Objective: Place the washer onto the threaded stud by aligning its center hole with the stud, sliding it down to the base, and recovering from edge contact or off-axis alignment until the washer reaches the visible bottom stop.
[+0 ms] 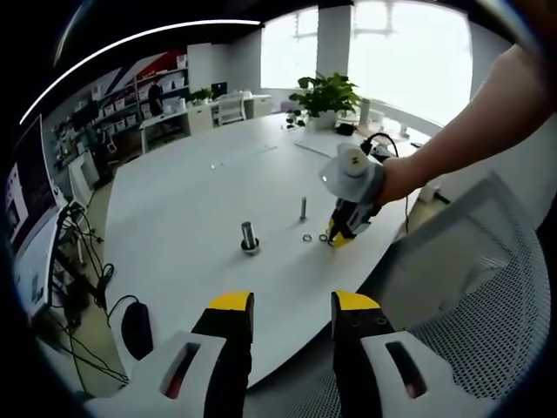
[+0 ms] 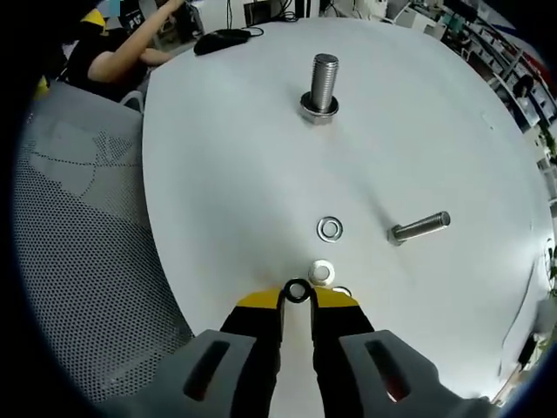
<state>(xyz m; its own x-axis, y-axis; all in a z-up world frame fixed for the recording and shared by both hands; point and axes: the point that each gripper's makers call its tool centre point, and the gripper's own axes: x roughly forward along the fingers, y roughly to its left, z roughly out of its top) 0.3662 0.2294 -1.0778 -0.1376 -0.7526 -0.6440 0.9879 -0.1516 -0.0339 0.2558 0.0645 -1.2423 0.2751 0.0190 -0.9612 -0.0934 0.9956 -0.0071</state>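
Washer: a dark ring [image 2: 298, 291] is seen clamped between the tips of the right gripper [image 2: 298, 298], low over the white tabletop [image 2: 226, 174].
Right gripper: its yellow-tipped jaws are drawn nearly together on the ring; in the left gripper view it [image 1: 335, 237] is held by a hand [image 1: 393, 180] at the near right part of the tabletop.
Loose washers: a white one [image 2: 321, 272] lies just beyond the gripped ring, and a metal one [image 2: 330, 229] lies a little farther on.
Threaded stud: it [image 2: 321, 85] stands upright on a wide base, well beyond the washers; in the left gripper view it [image 1: 250, 237] stands left of the right gripper.
Slim bolt: it [image 2: 419, 227] stands on the tabletop to the right of the metal washer.
Left gripper: its jaws [image 1: 292, 315] are held apart with nothing between them, near the tabletop's edge.
Mesh chair: grey mesh [image 2: 78, 226] is seen left of the tabletop.
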